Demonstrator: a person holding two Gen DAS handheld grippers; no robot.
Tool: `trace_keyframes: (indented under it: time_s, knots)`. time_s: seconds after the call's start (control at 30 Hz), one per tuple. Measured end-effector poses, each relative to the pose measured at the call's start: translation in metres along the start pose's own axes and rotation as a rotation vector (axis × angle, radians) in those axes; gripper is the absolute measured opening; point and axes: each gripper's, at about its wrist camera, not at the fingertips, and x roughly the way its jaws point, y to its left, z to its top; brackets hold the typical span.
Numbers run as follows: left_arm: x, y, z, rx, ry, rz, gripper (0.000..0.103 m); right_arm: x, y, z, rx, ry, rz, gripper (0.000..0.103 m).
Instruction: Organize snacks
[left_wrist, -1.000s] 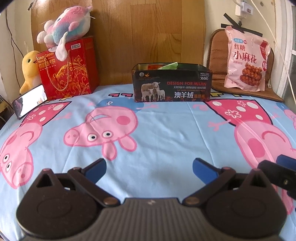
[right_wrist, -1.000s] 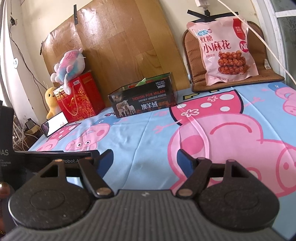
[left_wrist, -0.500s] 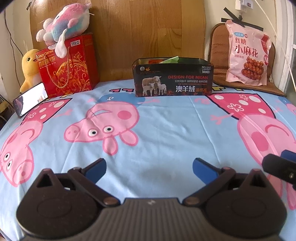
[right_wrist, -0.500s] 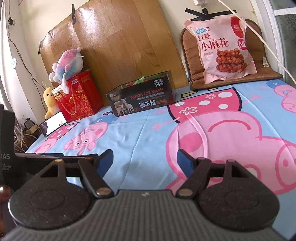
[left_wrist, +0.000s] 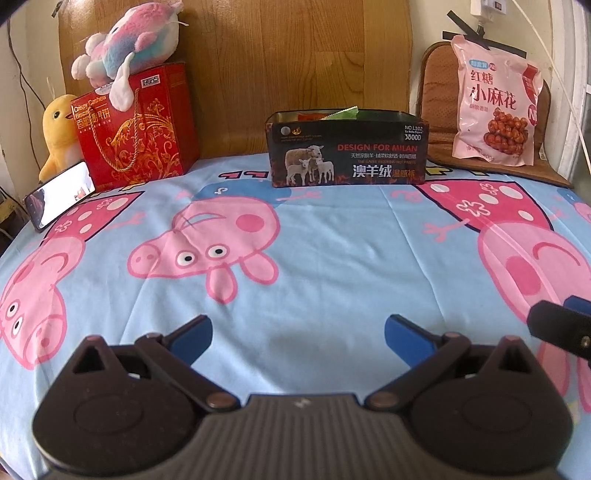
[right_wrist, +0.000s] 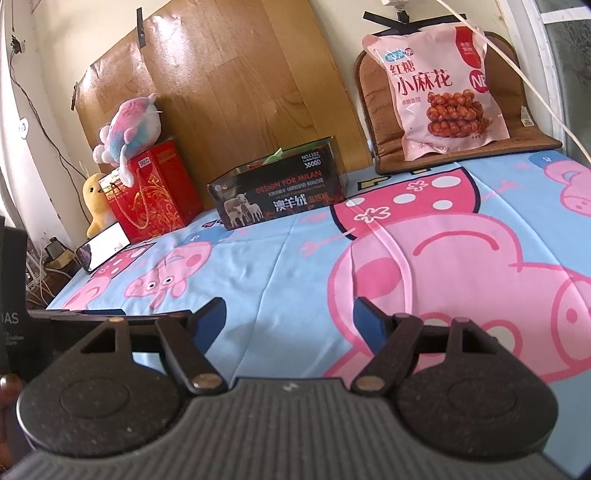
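At the far edge of the bed (left_wrist: 332, 258), against the wooden board, the dark box (left_wrist: 347, 153) already holds a few packets, an orange and a green one peeking over its rim. The big pink snack bag (left_wrist: 496, 103) leans on the brown cushion (left_wrist: 439, 122) to the right of the box, well apart from both grippers. The left gripper (left_wrist: 297, 334) and right gripper (right_wrist: 290, 314) hover spread wide and empty. Judging by this, the bag remains to be collected.
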Motion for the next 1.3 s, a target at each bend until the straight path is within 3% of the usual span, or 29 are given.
trace_keyframes:
  time_s: [1.3]
  knots:
    - [0.0011,-0.0029,-0.0006,0.035,-0.013,0.014,0.103,0.0021,-0.0005,-0.0001,0.008,0.003,-0.007,0.078]
